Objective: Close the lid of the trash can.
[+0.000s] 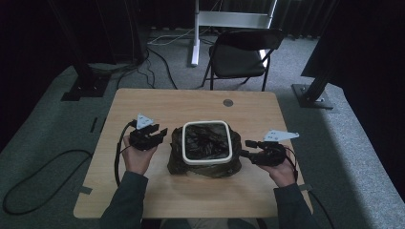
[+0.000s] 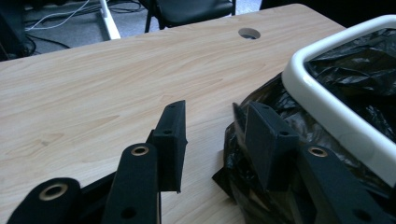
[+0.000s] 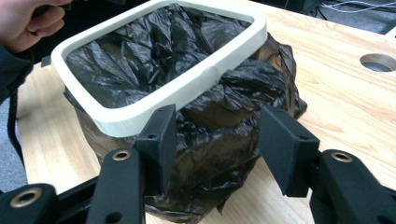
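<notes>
A bin (image 1: 206, 141) stands near the middle of the table (image 1: 143, 102), closer to the near edge, with a bag (image 1: 205, 143) inside it and draped over its sides. The left gripper (image 1: 154, 135) sits just left of the bin, the right gripper (image 1: 249, 148) just right. A hole (image 1: 228, 102) lies near the far edge. A chair (image 1: 241, 52) stands beyond the table.

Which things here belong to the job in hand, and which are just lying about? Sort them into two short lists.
In the job:
- white-rimmed bin
- black bin bag lining it and hanging over its sides
- left hand-held gripper, open
- right hand-held gripper, open

Just lying about:
- black folding chair
- cables on the floor
- white stand
</notes>
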`<state>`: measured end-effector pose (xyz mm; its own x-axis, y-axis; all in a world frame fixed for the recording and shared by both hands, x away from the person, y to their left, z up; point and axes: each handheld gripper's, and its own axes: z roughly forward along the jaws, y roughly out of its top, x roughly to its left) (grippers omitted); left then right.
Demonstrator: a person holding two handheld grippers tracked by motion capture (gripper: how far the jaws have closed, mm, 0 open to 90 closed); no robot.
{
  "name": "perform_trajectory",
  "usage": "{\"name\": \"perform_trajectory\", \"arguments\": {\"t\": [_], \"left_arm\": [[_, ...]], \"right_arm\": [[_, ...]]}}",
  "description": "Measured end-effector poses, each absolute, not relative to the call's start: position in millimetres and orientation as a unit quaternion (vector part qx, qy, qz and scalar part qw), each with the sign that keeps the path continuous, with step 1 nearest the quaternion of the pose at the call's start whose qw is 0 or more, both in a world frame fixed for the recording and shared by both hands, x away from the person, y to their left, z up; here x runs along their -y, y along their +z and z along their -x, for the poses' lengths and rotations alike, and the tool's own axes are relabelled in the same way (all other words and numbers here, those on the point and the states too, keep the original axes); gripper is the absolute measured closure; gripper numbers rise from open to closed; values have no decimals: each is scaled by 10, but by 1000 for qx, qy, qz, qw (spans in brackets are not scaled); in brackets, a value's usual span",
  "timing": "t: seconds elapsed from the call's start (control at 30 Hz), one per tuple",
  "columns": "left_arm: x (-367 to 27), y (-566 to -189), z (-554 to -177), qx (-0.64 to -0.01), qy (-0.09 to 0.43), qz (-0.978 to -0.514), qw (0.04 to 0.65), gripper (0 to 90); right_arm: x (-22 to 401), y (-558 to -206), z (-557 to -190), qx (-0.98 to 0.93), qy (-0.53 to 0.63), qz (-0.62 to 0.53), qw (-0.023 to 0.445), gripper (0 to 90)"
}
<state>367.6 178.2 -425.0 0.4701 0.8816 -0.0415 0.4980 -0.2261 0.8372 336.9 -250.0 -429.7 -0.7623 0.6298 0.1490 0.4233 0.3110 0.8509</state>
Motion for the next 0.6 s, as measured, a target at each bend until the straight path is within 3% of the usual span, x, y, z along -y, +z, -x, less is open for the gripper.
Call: {"name": "perform_trajectory", "arguments": {"t": [0.6], "left_arm": [[-1942,-4398,-3640,-480,227,-744,405,579]], "right_arm": [[2580,-4409,-3400,-803,474,-343,109,465]]}}
